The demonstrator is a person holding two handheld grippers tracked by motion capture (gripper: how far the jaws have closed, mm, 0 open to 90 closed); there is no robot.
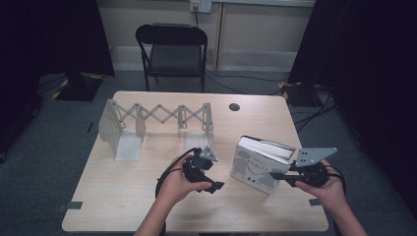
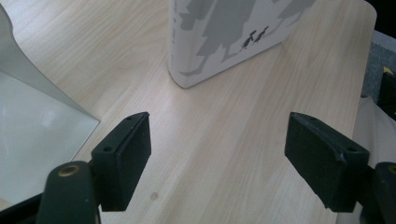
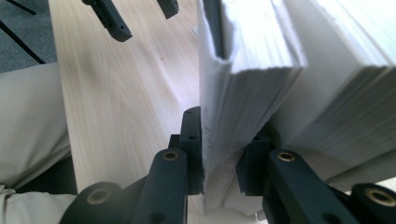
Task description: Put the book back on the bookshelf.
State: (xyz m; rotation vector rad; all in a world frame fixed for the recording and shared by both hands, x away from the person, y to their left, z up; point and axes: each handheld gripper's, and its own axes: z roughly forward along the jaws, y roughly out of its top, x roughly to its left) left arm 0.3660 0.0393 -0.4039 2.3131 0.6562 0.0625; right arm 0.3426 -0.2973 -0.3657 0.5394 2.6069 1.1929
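Note:
A thick white book [image 1: 255, 167] with a grey figure drawing on its cover stands on its edge at the right of the wooden table [image 1: 123, 206], fanned slightly open at the top. My right gripper [image 1: 279, 177] comes in from the right, shut on the book. In the right gripper view its jaws [image 3: 224, 135] pinch the cover and a wad of pages of the book [image 3: 243, 60]. My left gripper [image 1: 214, 181] is open just left of the book, low over the table. Its pads [image 2: 126, 158] stand wide apart with bare wood between them and the book [image 2: 224, 37] ahead.
A white expanding rack [image 1: 157, 120] with upright dividers stands across the back left of the table; its base plate [image 2: 37, 140] lies beside my left jaw. A round cable hole [image 1: 234, 106] is at the back. A black folding chair [image 1: 172, 49] stands behind the table.

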